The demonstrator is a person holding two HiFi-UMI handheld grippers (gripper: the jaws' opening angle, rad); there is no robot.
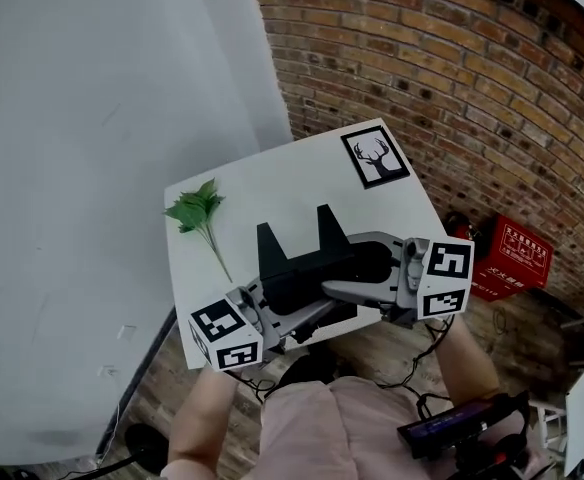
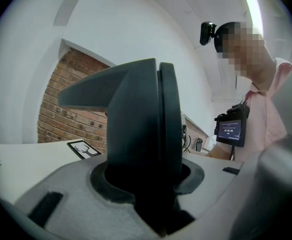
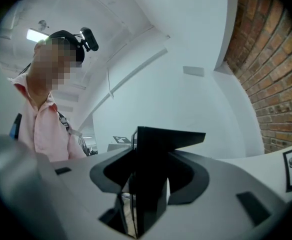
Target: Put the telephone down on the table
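The left gripper (image 1: 297, 314) and right gripper (image 1: 346, 284) each clamp, jaws partly spread, one end of the black telephone (image 1: 305, 261) over the white table (image 1: 277, 173).

The table (image 1: 272, 183) is small and mostly bare. Open white surface lies across its far middle, between the leafy green sprig (image 1: 200, 213) near the left edge and the deer picture (image 1: 375, 156) at the far right corner. The near half is filled by the black telephone (image 1: 307, 263), clamped between the left claw (image 1: 307, 313) and the right claw (image 1: 342, 268). A white wall (image 1: 92, 118) runs close along the table's left edge, and a brick wall (image 1: 452, 78) stands just behind its far right side. On the floor to the right are a red crate (image 1: 512, 258) and black cables (image 1: 424, 353).
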